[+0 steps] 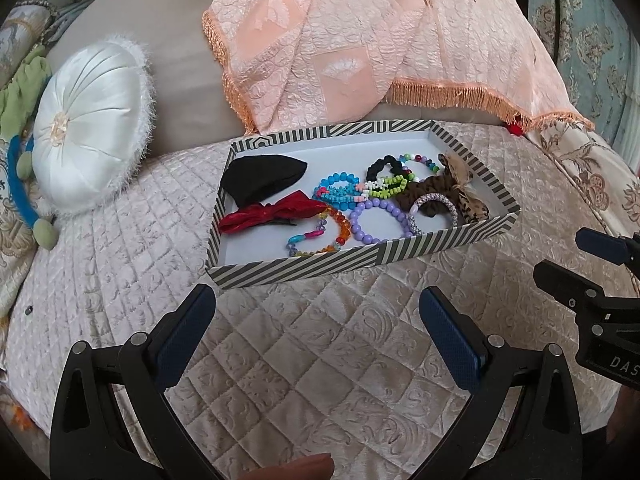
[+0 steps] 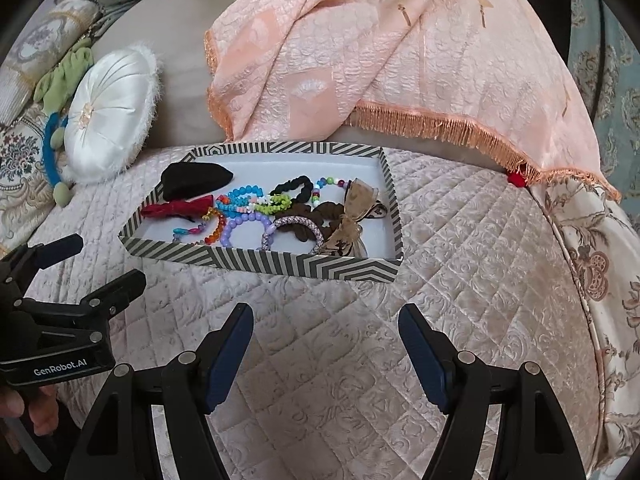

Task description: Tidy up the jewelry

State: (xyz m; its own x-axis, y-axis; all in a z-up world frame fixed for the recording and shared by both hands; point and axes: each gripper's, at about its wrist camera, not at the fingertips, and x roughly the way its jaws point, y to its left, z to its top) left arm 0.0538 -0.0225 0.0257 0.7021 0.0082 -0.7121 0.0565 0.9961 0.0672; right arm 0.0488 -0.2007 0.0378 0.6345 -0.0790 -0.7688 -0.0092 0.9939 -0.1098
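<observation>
A striped shallow box lies on the quilted bed. It holds a black pouch, a red bow, a purple bead bracelet, a blue bead bracelet, a rainbow bracelet, a black scrunchie, a brown scrunchie and a leopard ribbon bow. My left gripper is open and empty in front of the box. My right gripper is open and empty, also in front of it.
A white round satin pillow lies left of the box. A peach fringed blanket drapes behind it. A blue and green headband lies at far left. Quilted bedspread spreads in front.
</observation>
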